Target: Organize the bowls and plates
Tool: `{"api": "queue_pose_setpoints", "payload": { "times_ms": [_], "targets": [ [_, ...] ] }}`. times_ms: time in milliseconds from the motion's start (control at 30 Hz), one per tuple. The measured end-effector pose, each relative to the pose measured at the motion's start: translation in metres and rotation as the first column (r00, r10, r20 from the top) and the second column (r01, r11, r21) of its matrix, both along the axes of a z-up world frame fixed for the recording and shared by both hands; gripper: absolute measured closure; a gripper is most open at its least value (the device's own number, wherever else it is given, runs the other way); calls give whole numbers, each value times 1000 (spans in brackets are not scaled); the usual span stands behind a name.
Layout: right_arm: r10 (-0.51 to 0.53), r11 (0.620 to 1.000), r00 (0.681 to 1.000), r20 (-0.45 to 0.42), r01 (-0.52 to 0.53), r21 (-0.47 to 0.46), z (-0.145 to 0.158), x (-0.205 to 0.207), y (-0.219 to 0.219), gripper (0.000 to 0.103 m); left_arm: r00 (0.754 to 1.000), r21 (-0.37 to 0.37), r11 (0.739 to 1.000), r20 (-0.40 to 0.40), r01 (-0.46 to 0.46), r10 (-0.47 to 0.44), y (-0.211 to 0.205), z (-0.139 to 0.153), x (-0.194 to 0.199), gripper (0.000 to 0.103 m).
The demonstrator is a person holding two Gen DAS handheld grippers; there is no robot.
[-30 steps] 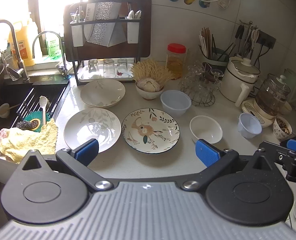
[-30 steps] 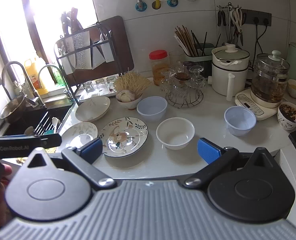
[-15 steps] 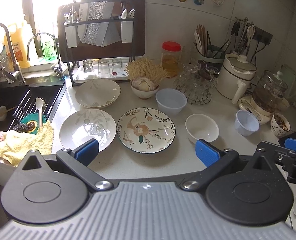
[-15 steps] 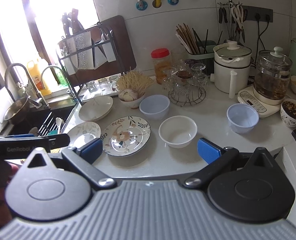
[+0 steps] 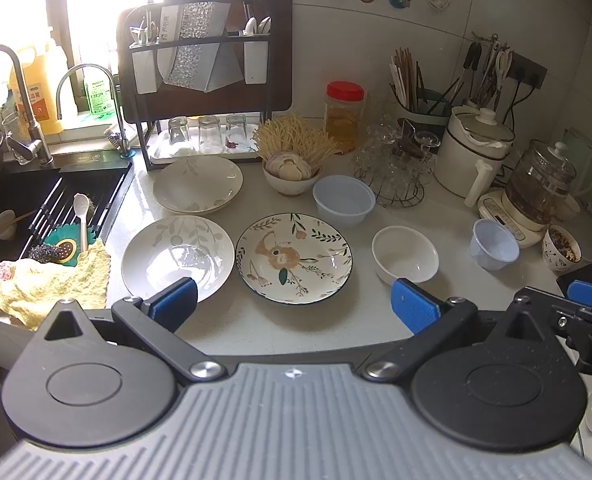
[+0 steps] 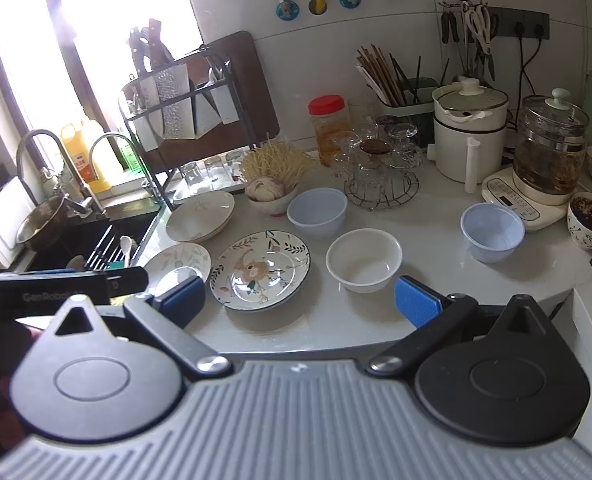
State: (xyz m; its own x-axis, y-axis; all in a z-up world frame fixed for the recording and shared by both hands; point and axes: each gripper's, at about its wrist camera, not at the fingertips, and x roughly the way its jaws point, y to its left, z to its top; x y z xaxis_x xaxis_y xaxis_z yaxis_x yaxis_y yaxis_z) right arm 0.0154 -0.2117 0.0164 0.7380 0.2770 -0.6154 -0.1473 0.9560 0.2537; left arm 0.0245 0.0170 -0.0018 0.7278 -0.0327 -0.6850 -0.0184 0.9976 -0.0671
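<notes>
Both grippers, left gripper point(image 5: 294, 306) and right gripper point(image 6: 299, 300), hover agape above plates.

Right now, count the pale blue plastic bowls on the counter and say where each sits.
2. One pale blue plastic bowl sits behind the floral plate, beside the wire rack. The other sits far right, near the glass kettle. None looks hidden.

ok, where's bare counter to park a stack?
Free: the front strip of counter below the floral plate and white bowl, plus a patch between that bowl and the tilted blue cup. Back is crowded around the glass rack.
</notes>
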Motion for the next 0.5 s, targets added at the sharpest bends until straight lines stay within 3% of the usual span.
{"api": "queue_pose_setpoints", "payload": {
  "times_ms": [500],
  "targets": [
    [33, 999, 999, -25, -32, 20, -5, 1, -6, 0, 999, -5, 1000, -50, 13, -13, -9, -5, 3, 0]
  ]
}}
